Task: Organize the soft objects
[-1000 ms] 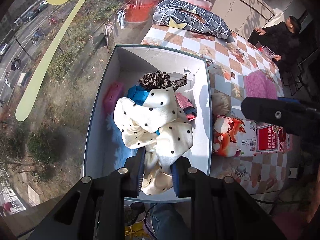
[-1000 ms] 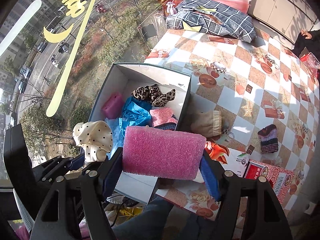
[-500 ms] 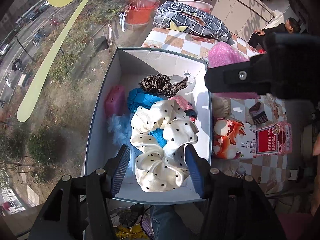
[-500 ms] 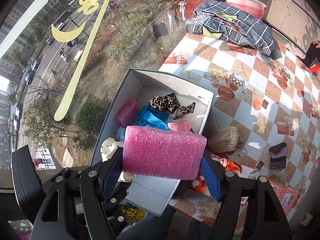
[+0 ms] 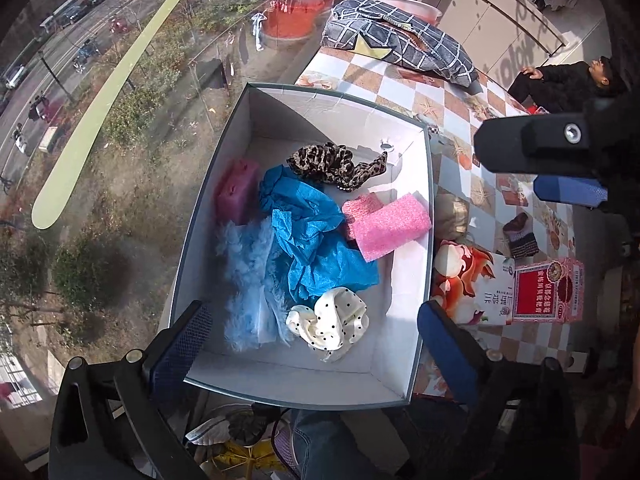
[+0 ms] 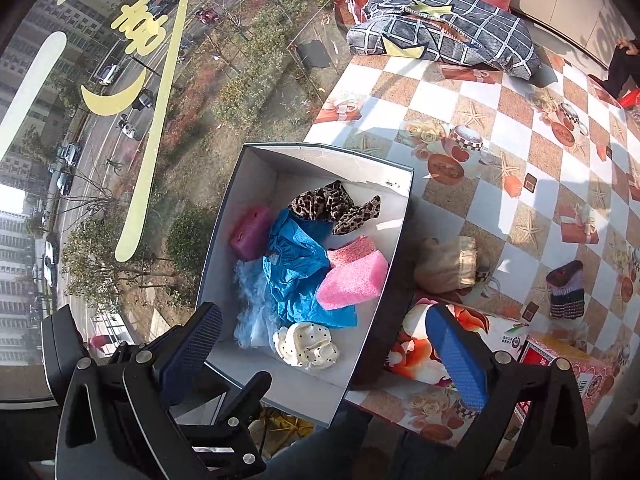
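Note:
A white box [image 5: 400, 368] [image 6: 256, 376] holds a white polka-dot scrunchie [image 5: 330, 326] [image 6: 307, 346], a pink foam sponge [image 5: 390, 226] [image 6: 352, 282], blue cloth [image 5: 316, 244], a leopard scrunchie [image 5: 336, 166] and a pale blue fluffy piece [image 5: 244, 280]. My left gripper [image 5: 312, 340] is open and empty above the box's near edge. My right gripper [image 6: 332, 344] is open and empty above the box; it also shows at the right of the left wrist view. A beige pouch [image 6: 446, 264] and a dark striped knit piece [image 6: 566, 290] lie on the table.
The box sits at the checkered table's [image 6: 480, 152] left edge beside a window. A printed carton [image 5: 476, 288] and a red packet [image 5: 546, 290] lie right of the box. A plaid cushion [image 6: 444, 26] lies at the far end. A person [image 5: 568, 80] sits beyond.
My left gripper opened and dropped the polka-dot scrunchie into the box. My right gripper opened and released the pink sponge, which now lies in the box. Both grippers pulled back.

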The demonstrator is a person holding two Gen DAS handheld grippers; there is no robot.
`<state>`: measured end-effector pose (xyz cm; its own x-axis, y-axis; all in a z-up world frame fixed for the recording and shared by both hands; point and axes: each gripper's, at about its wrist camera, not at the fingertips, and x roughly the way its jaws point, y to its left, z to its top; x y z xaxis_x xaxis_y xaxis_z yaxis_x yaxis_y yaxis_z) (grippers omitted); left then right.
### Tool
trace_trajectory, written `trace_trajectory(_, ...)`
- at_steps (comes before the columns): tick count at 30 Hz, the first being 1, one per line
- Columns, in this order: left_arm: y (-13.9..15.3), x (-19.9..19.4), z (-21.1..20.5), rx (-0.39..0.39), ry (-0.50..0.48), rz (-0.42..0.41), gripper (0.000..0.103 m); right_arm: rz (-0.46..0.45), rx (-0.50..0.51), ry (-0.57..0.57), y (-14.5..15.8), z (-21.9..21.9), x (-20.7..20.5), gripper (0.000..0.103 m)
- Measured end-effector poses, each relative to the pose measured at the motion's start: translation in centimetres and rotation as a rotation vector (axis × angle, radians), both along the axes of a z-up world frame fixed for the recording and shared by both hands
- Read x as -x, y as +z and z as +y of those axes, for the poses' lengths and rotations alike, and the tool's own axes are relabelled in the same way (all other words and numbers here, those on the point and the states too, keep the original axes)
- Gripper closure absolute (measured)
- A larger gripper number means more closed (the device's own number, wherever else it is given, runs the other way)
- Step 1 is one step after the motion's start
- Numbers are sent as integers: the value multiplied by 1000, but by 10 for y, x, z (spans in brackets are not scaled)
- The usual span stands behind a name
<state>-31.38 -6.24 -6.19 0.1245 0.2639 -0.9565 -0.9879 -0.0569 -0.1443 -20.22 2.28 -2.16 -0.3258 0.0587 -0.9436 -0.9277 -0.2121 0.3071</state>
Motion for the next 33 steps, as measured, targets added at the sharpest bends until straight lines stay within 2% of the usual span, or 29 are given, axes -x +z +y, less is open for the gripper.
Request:
trace_trajectory(18, 2, -14, 2, -3, -38, 19, 0, 16, 5, -46, 5, -2, -22, 0)
trace_trajectory(25, 3, -11, 0, -1, -28, 19, 0, 7, 6, -28, 3, -5, -17, 0)
trace_trajectory(27, 7, -12, -1, -24, -24, 81, 0, -15, -8, -6, 4, -7, -11, 0)
trace_trajectory(30, 21, -12, -6, -96, -17, 246, 0, -83, -41, 36, 5, -12, 1, 0)
trace_trajectory(33, 27, -8, -9, -121, -39, 309, 0, -167, -82, 79, 5, -17, 14, 0)
